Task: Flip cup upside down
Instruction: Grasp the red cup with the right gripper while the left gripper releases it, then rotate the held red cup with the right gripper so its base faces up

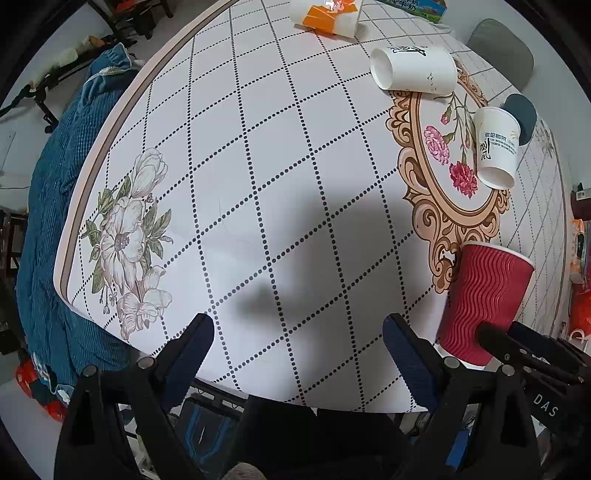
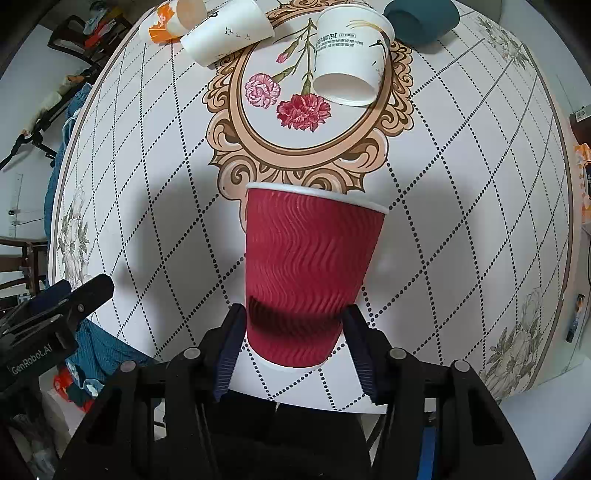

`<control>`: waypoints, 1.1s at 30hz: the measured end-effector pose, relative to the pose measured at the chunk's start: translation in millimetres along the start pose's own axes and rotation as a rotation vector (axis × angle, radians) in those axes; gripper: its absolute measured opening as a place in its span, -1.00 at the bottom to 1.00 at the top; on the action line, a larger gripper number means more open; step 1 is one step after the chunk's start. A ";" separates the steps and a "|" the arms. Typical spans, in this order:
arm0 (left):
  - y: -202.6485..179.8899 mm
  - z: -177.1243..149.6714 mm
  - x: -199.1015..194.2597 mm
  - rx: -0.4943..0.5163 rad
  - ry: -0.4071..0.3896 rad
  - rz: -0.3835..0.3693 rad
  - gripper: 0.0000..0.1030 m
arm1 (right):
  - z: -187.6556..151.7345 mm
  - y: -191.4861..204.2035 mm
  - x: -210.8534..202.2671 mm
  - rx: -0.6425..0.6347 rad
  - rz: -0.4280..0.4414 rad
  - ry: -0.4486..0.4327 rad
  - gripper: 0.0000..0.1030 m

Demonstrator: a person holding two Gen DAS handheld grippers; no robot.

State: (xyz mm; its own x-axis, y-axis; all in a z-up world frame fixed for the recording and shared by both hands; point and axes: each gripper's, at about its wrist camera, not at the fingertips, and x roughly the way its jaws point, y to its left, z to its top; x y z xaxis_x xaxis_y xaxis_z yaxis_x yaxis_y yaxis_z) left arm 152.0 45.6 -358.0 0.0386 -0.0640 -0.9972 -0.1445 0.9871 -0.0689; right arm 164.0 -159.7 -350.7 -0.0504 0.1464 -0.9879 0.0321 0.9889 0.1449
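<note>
A red ribbed paper cup (image 2: 306, 273) with a white rim stands mouth-up and slightly tilted near the table's front edge. My right gripper (image 2: 295, 332) is shut on the red cup near its base, one blue pad on each side. The cup also shows at the right of the left wrist view (image 1: 484, 299), with the right gripper's finger (image 1: 517, 345) against it. My left gripper (image 1: 295, 343) is open and empty over bare tablecloth, to the left of the cup.
On the patterned tablecloth (image 1: 258, 147), a white paper cup (image 2: 351, 62) stands upside down on the floral oval. Another white cup (image 2: 225, 33) lies on its side. An orange-and-white cup (image 2: 173, 18) and a dark teal bowl (image 2: 421, 18) sit farther back. A blue cloth (image 1: 55, 221) hangs left.
</note>
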 end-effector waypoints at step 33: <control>-25.7 -18.9 82.0 0.092 0.065 0.064 0.83 | -119.8 21.4 58.3 -2.673 -1.141 0.016 0.61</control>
State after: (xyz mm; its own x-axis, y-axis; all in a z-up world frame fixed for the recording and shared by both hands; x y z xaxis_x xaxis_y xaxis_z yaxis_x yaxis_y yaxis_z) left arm 140.2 12.2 -438.6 -0.0324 -0.0068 -0.9995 -0.0530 0.9986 -0.0050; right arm 42.2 -127.0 -398.6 0.6711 -0.0158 -0.7412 -0.2534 -0.9444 -0.2094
